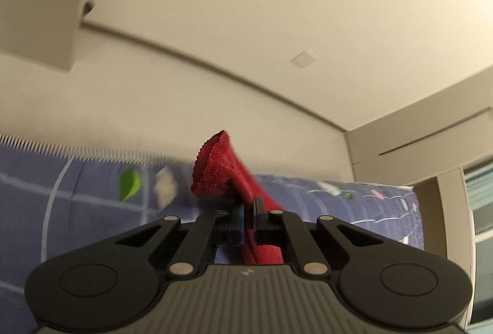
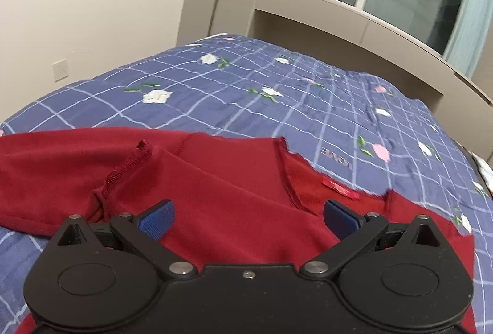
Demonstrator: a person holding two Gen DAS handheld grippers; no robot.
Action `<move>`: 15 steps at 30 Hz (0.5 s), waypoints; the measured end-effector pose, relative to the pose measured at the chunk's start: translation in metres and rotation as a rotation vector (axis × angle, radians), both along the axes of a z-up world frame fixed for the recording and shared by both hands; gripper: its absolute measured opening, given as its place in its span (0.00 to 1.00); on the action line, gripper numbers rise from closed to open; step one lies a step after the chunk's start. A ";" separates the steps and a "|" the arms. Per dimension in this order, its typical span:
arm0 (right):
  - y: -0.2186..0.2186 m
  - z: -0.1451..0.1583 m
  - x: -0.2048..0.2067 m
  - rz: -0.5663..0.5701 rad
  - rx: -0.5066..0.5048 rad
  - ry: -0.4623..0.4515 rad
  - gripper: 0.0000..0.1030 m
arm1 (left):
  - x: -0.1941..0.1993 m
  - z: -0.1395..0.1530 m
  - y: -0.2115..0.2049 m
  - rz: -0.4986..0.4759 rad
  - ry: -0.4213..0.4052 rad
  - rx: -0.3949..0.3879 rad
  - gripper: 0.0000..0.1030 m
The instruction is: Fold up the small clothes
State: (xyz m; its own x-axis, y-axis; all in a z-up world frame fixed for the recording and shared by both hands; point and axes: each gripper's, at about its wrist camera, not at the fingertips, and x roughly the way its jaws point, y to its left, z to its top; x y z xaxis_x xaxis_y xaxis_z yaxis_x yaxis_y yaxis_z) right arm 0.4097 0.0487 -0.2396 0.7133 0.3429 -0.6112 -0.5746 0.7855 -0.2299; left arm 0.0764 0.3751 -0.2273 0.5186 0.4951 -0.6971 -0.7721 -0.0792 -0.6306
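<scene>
Left hand-held gripper (image 1: 249, 210) clamped shut, right hand-held gripper (image 2: 248, 218) spread wide

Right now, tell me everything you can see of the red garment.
The red garment is dark red, soft knit-looking fabric with stitched hems and a red label at the neckline. It lies spread but rumpled on the blue checked bedspread. The left gripper is shut on a lifted hemmed end of it; the right gripper hovers open above it.
</scene>
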 end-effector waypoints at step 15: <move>-0.031 0.025 0.007 0.046 0.032 -0.039 0.99 | 0.111 0.168 0.013 -0.420 -0.312 0.484 0.03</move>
State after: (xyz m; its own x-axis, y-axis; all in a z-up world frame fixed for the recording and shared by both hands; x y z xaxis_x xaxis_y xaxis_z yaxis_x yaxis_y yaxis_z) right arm 0.4166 0.0173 -0.2150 0.7196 0.3947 -0.5713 -0.6011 0.7659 -0.2281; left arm 0.1870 0.3878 -0.0596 0.8729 0.4263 -0.2373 -0.4536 0.5299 -0.7166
